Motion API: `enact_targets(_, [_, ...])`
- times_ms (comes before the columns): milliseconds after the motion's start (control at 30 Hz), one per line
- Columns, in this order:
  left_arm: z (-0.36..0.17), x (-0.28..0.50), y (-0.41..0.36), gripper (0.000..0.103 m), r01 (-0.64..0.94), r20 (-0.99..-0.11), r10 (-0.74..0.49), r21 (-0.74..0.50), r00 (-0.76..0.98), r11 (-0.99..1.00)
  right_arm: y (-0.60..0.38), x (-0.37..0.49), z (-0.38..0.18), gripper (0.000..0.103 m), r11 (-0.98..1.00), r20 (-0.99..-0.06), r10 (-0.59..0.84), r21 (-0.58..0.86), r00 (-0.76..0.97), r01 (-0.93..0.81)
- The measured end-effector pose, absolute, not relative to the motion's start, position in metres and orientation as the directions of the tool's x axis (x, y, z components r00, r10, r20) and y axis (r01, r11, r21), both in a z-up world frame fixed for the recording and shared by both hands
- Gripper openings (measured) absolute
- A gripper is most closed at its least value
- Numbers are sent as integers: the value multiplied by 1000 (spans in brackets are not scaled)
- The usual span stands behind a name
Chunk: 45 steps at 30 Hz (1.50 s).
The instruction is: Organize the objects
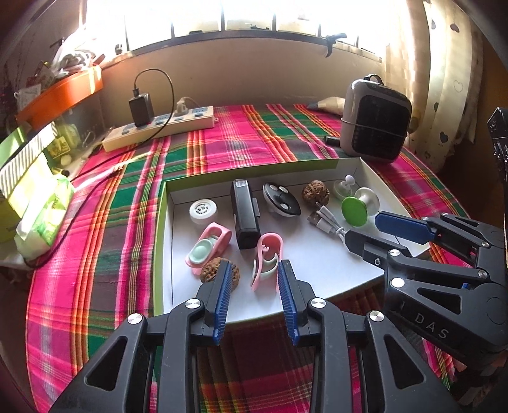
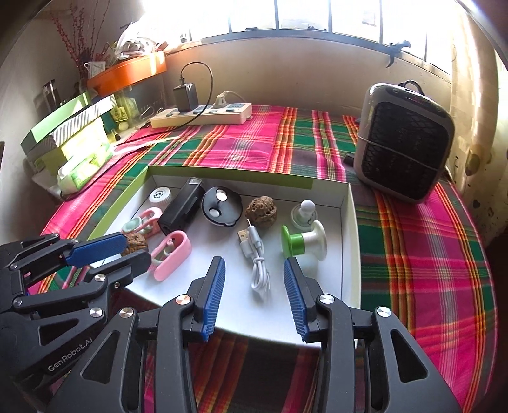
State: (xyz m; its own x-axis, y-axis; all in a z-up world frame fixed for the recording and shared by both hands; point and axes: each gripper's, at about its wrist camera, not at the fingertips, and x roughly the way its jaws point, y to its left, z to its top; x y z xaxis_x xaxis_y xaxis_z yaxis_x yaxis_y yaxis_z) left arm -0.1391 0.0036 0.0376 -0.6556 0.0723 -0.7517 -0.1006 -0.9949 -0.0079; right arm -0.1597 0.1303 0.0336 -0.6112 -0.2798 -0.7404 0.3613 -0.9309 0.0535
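A lived-in home room. A worktop under a plaid cloth (image 2: 412,254) sits below a bright barred window (image 2: 317,19), with a heart-print curtain (image 1: 451,79), a power strip (image 2: 203,116), a small portable heater (image 2: 403,143) and a cluttered orange tray (image 2: 127,71) beyond the gripper.

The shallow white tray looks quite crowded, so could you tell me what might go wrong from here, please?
1. The pink clip lies beside a walnut right at the open left gripper; closing could nudge either.
2. The white cable lies loosely coiled before the open right gripper and might snag.
3. The tray holds items close together.
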Motion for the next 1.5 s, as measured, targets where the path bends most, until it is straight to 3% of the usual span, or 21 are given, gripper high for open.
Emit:
enact_targets(200, [43,-121,3,28,-88,-738,71,-15,-671,-996,131,-140,39,40,-936,-725,-272,46,-632,350])
enact_targets(300, [44,-111,2,28,-75,-732,61,-13,-679,-997,132,-128,42,48,-937,-718,-279,57,-638,346])
enact_targets(700, [29,-70,1,28,-40,-751,23,4,-660,-999,131,-88,27,49,-946,-751,-247,50,-613,319])
enact_targets(833, [22,-61,3,28,-35,-759,10,17,-651,-999,136,-79,19,56,-952,-757,-230,45,-611,303])
enact_targets(1500, [7,-42,8,28,5,-778,-21,22,-629,-1000,144,-53,4,60,-966,-779,-162,0,-606,259])
